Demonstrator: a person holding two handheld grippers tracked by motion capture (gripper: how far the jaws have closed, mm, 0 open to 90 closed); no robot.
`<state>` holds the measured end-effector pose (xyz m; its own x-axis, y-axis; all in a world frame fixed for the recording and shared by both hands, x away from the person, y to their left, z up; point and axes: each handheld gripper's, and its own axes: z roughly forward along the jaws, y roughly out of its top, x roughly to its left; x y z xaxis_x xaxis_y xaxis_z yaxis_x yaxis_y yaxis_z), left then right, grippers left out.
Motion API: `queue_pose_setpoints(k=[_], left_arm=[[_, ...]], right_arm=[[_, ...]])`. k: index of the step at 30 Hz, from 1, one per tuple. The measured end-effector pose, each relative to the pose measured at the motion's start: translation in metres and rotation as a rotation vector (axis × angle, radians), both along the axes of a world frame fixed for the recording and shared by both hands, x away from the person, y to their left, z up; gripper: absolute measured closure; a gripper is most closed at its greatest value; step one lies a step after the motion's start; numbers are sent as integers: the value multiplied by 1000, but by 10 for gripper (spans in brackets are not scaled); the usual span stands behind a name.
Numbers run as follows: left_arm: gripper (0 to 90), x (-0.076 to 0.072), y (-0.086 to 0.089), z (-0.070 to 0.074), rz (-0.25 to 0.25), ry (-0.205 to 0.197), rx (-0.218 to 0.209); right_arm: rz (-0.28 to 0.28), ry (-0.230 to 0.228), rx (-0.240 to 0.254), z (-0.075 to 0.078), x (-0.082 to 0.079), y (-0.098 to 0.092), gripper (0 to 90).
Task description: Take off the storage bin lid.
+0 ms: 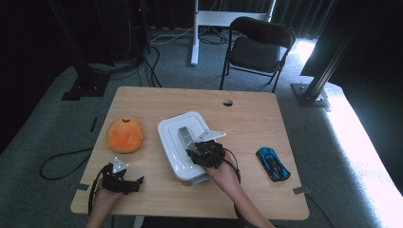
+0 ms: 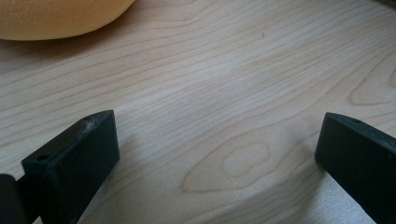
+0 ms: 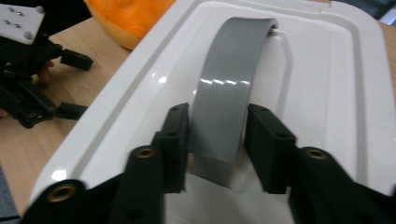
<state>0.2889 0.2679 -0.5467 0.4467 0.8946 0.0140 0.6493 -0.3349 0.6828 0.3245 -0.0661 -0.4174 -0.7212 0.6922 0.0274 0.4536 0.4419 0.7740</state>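
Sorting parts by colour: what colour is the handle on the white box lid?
Grey handle, clearest in the right gripper view.

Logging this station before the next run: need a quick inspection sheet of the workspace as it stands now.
Surface: wooden table, bare wood between items, round grommet hole near the far edge.
Job's things: white lidded box at the table's middle; grey handle arches over its lid.
Clutter: orange plush left of the box; blue toy car to its right.
Grippers: right gripper shut on the grey handle; left gripper open near the table's front edge, nothing between its jaws.
Cables: black cable looped on the floor at left.
Surroundings: grey carpet, black folding chair beyond the table, dark curtains.
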Motion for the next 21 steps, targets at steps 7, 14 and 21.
queue_pose_setpoints(k=[7, 14, 21], left_arm=[[1, 0, 0, 0, 2, 0, -1], [1, 0, 0, 0, 3, 0, -1], [1, 0, 0, 0, 4, 0, -1]], right_arm=[[-7, 4, 18, -1, -2, 0, 657], [-13, 22, 60, 1, -2, -4, 677], [-10, 13, 89, 12, -4, -9, 679]])
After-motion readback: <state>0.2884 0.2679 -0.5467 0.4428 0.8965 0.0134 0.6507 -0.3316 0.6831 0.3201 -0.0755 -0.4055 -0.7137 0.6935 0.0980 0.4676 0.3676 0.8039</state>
